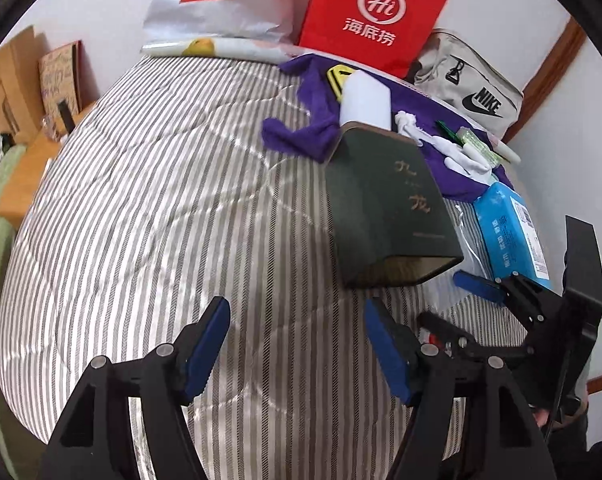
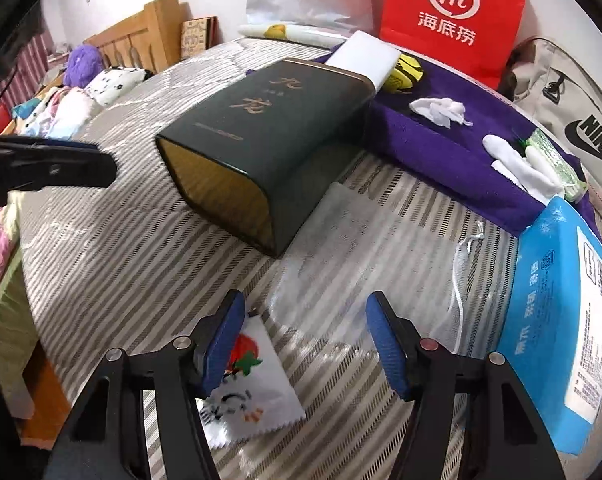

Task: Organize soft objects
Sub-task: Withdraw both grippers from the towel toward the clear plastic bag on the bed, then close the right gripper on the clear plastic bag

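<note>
Striped bed (image 2: 121, 264) cluttered: gloves (image 2: 521, 164), purple cloth (image 2: 441, 148) unsorted; left gripper (image 1: 297, 344) and right gripper (image 2: 305, 336) fingers apart, empty; nothing seems organized yet

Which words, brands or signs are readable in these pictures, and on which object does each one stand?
"MINISO" with a smile sign: white bag at the wall.
"Hi" and "海底捞": red paper bag.
"NIKE" with the swoosh: beige bag.
"九龙" in gold: dark green box; the small line beneath is too small to read.
Blue tissue pack: print and barcode too blurred to read.
</note>
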The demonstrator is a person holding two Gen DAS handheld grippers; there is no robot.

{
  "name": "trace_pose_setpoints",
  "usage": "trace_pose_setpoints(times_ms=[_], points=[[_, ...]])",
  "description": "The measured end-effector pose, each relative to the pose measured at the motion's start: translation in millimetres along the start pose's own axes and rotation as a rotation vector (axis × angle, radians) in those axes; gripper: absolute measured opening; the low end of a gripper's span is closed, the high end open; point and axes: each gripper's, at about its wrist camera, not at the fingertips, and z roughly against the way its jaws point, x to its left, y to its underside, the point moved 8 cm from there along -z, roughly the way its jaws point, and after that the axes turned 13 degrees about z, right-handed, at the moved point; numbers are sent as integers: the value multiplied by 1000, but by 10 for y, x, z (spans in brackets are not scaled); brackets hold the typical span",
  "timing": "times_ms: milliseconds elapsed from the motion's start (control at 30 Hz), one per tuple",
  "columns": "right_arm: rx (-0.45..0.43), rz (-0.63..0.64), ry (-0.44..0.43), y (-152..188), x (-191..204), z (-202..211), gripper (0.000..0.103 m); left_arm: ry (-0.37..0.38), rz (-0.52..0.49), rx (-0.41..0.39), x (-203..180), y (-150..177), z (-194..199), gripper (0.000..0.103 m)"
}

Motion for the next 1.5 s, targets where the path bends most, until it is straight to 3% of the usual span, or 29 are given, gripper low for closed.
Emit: trace_pose_setpoints(times_ms=[133,333,500,633,800,900,933,1000,1033,1067,1167,1400,1500], points=[[7,-17,-17,4,-99,24,14,4,11,3,36,32,19,68],[-18,-62,-30,57,-239,272,9,16,15,5,-13,82,40,68],[-55,-27,-96,152,-81,631,9,20,9,15,-94,193,48,68],[-31,12,-125,445,71,725,9,20,5,25,-154,313,47,68],[25,-34,-140,865,141,723,9,7,0,32,-173,465,66,68],[46,-30,-110,1013,172,700,12,-2,0,37,-174,526,61,68],[47,-32,-98,1040,174,694,18,-4,-3,39,-180,541,55,68],[37,-33,-89,1052,173,709,38,-7,-11,43,-193,571,42,68],[28,-38,-71,1045,157,732,57,-11,-16,46,-200,590,33,68],[10,-43,-52,1034,142,766,70,-12,-18,47,-204,607,29,68],[-45,-49,-9,1002,67,829,84,-7,-24,55,-220,648,11,68],[-13,-105,1,993,-82,533,88,16,-33,71,-282,736,-43,68],[-41,-103,12,964,-57,510,92,37,-59,65,-350,782,-46,68]])
